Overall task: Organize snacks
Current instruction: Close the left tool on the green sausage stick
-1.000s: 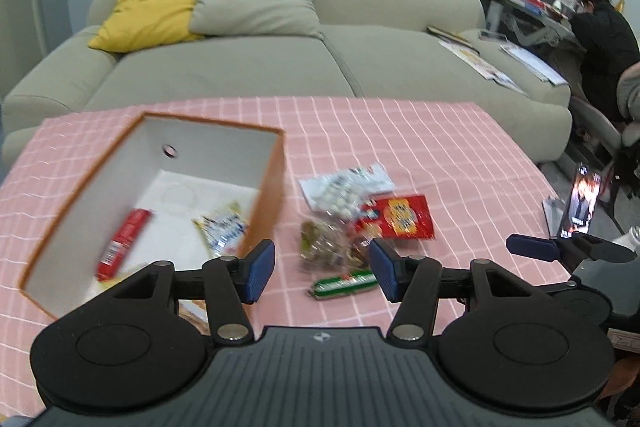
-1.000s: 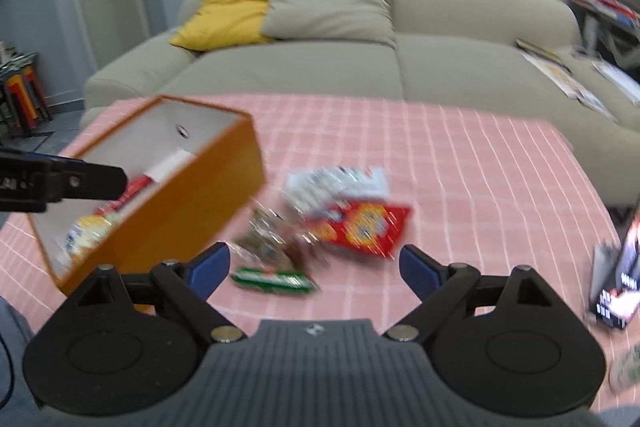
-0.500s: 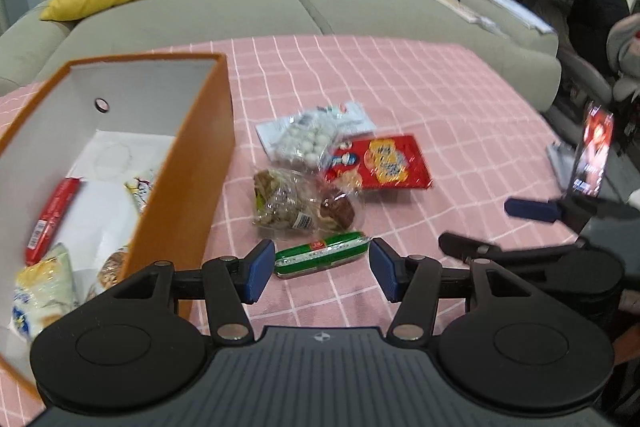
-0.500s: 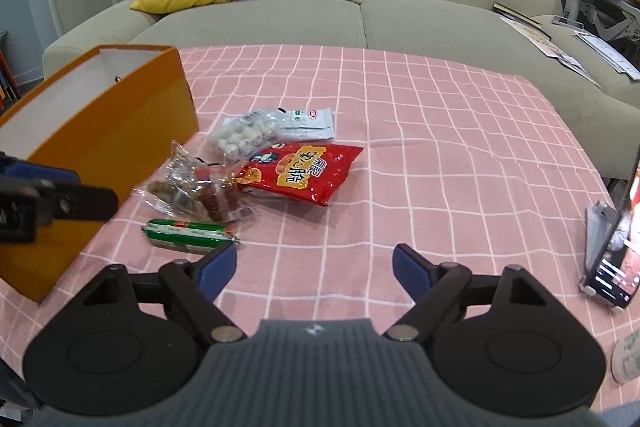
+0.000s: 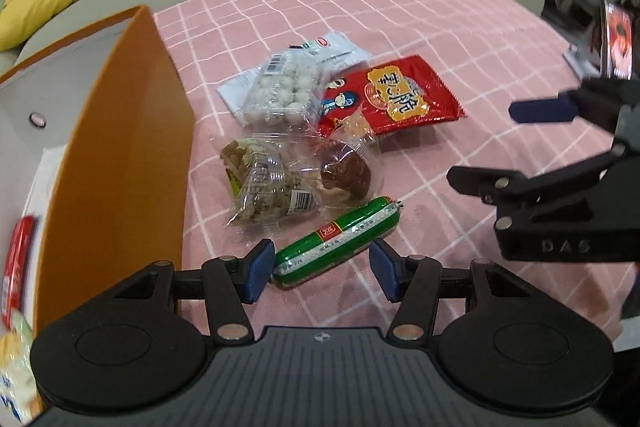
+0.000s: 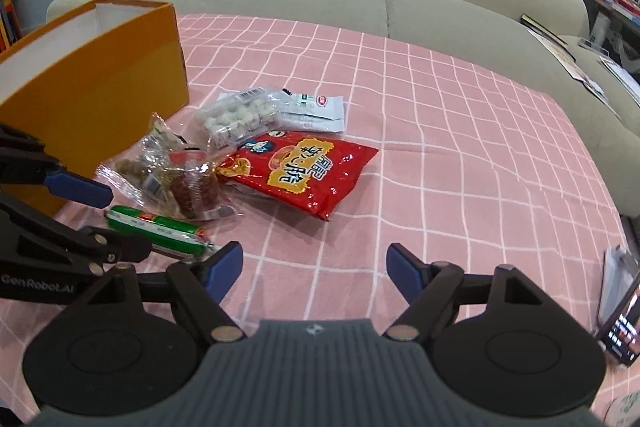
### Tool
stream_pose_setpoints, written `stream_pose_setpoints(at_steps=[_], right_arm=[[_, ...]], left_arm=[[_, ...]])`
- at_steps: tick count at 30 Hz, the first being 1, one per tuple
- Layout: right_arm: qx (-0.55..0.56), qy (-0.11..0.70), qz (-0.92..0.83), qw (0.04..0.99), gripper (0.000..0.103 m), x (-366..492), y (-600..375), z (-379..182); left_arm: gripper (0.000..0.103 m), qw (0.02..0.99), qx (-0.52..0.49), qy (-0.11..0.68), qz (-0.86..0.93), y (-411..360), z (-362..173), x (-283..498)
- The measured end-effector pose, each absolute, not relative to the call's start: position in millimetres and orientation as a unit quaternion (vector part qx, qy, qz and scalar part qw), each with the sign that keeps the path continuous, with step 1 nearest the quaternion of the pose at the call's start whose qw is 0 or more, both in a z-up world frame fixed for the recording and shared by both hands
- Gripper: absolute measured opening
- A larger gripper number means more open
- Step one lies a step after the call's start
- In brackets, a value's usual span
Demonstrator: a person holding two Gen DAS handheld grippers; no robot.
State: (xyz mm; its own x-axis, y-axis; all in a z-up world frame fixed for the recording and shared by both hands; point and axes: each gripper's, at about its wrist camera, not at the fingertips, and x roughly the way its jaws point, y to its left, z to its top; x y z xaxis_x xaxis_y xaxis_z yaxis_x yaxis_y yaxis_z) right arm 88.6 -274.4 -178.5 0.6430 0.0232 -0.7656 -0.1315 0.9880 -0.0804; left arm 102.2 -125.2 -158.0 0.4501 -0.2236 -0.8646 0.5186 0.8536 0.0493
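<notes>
Left gripper (image 5: 322,269) low over table, jaws spread, blue pads (image 5: 259,270) sitting either side of green sausage stick (image 5: 338,241), not squeezing it yet. From right wrist view, left gripper (image 6: 96,219) comes in from left edge, upper finger's blue pad showing, lower finger black. Right gripper (image 6: 314,271) jaws wide apart, nothing between pads (image 6: 224,269), hanging just right of left one, fingers angled toward it.
</notes>
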Motion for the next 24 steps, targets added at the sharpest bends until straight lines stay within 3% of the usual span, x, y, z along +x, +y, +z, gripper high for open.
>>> stream_pose_setpoints(at_steps=[5, 12, 18, 24], right_arm=[[-0.075, 0.419, 0.049, 0.903, 0.072, 93.8, -274.5, -182.4], [-0.106, 0.412, 0.06, 0.903, 0.067, 98.6, -269.6, -185.3], [-0.13, 0.401, 0.071, 0.904, 0.063, 102.6, -264.5, -185.3], [-0.138, 0.397, 0.08, 0.904, 0.048, 103.6, -262.0, -184.9]], left_arm=[[0.063, 0.831, 0.189, 0.473, -0.223, -132.4, -160.5, 103.2], [0.031, 0.827, 0.207, 0.483, -0.201, -135.7, -159.0, 98.4], [0.0, 0.827, 0.132, 0.516, -0.182, -122.2, -147.1, 100.9], [0.0, 0.816, 0.08, 0.544, -0.18, -111.1, -147.4, 101.3]])
